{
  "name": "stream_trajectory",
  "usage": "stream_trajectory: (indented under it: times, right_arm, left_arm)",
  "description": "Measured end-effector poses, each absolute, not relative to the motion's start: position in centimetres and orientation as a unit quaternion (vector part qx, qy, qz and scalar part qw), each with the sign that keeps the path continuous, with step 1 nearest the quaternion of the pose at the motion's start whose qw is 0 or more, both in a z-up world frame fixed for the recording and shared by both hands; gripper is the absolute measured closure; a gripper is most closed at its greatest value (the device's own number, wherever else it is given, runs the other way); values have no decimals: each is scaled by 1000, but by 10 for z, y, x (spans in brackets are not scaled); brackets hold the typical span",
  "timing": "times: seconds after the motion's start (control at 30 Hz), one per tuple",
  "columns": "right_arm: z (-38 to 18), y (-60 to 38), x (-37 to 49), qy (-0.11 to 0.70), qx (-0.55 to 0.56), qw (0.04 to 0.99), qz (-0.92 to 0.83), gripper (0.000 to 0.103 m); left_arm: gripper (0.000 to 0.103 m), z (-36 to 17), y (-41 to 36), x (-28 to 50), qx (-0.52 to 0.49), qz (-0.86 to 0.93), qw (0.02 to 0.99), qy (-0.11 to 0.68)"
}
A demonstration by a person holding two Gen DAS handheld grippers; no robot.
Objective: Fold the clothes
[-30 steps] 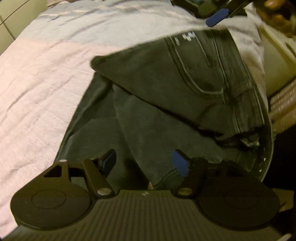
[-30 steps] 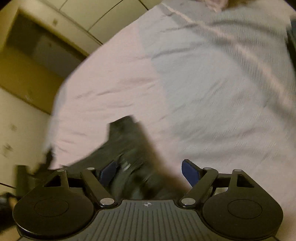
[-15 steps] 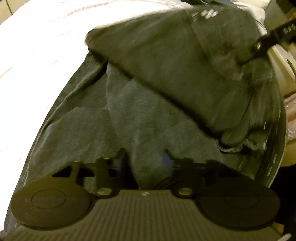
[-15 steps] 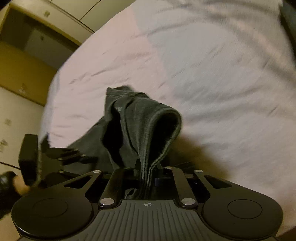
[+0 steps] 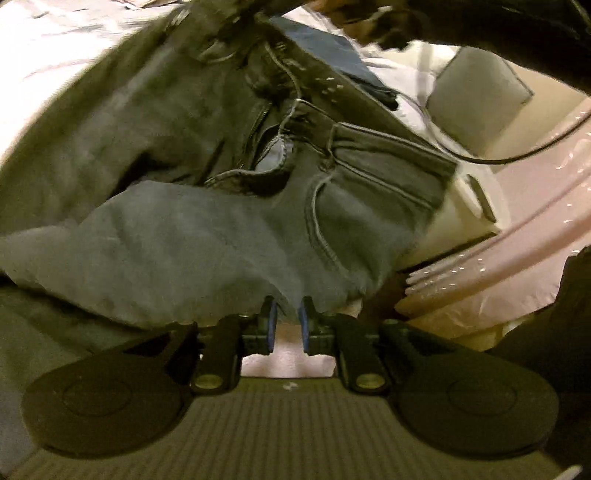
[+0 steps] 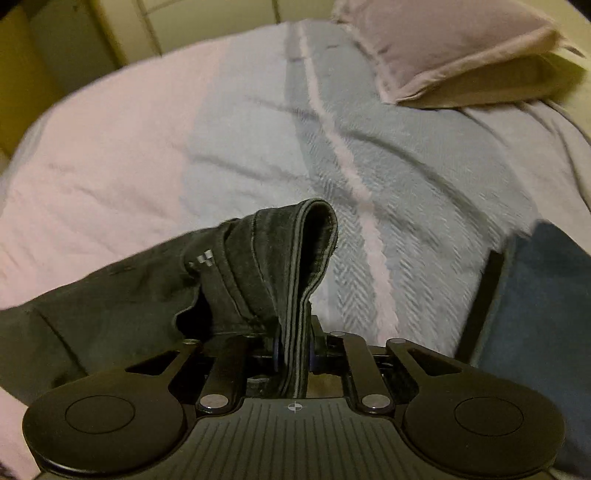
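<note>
A pair of dark grey jeans (image 5: 207,236) fills the left wrist view, lifted, with the open zip, a front pocket and the waistband showing. My left gripper (image 5: 288,321) is shut on a lower fold of the fabric, which runs down between the blue pads. In the right wrist view the jeans (image 6: 258,258) trail off to the left over the bed. My right gripper (image 6: 294,350) is shut on a doubled-over strip of the waistband that stands up from its fingers.
The bed (image 6: 258,129) has a pink and blue-grey blanket, with a pillow (image 6: 443,48) at the far right. A dark blue garment (image 6: 546,295) lies at the right edge. A pink plastic basket (image 5: 498,266), a black cable (image 5: 517,158) and a person's arm (image 5: 480,22) sit right of the jeans.
Both grippers stood open a second ago and have since shut on the jeans, the right one first. The jeans have been lifted off the bed, and the waistband end now faces the left camera.
</note>
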State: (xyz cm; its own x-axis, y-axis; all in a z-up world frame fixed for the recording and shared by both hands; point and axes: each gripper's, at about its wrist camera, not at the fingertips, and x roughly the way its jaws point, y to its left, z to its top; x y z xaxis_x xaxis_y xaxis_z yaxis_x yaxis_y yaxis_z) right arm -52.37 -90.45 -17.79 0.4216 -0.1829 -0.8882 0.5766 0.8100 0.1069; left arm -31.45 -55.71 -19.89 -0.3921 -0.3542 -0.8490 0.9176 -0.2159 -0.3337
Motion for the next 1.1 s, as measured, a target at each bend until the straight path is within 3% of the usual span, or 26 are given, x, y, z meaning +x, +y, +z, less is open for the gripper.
stream_trajectory:
  times: [0.03, 0.07, 0.1, 0.13, 0.43, 0.57, 0.73, 0.8, 0.87, 0.97, 1.03, 1.1]
  right_arm:
    - [-184, -903, -514, 495, 179, 815, -241, 70]
    - [-183, -898, -509, 492, 156, 819, -252, 64]
    - [-183, -893, -505, 488, 132, 821, -263, 50]
    - [-179, -884, -504, 482, 112, 827, -266, 43]
    - [-178, -753, -499, 473, 15, 863, -177, 42]
    - [-189, -683, -490, 506, -23, 857, -94, 42]
    - [-205, -608, -473, 552, -175, 812, -80, 42]
    - [-206, -589, -466, 564, -217, 792, -86, 42]
    - [-205, -575, -462, 571, -234, 782, -93, 42]
    - [-208, -563, -457, 583, -195, 785, -73, 42]
    - [-217, -556, -456, 600, -170, 779, -57, 42]
    - [-228, -549, -460, 617, -167, 768, -44, 42]
  left_arm:
    - [85, -199, -555, -315, 327, -703, 456, 437]
    - [80, -199, -547, -308, 335, -691, 469, 436]
    - [77, -199, -538, -298, 344, -678, 484, 434]
    - [71, -199, -529, -289, 352, -664, 498, 433]
    - [60, -211, -432, -126, 438, -484, 642, 401]
    - [60, -224, -406, -66, 482, -457, 643, 381]
    - [59, -252, -380, -9, 530, -469, 601, 372]
    - [54, -257, -378, 4, 529, -485, 587, 375]
    - [42, -262, -371, 17, 525, -502, 569, 386]
    - [30, -272, -366, 29, 526, -520, 550, 388]
    - [31, -275, -364, 35, 515, -529, 546, 396]
    - [54, -276, -363, 37, 498, -542, 533, 417]
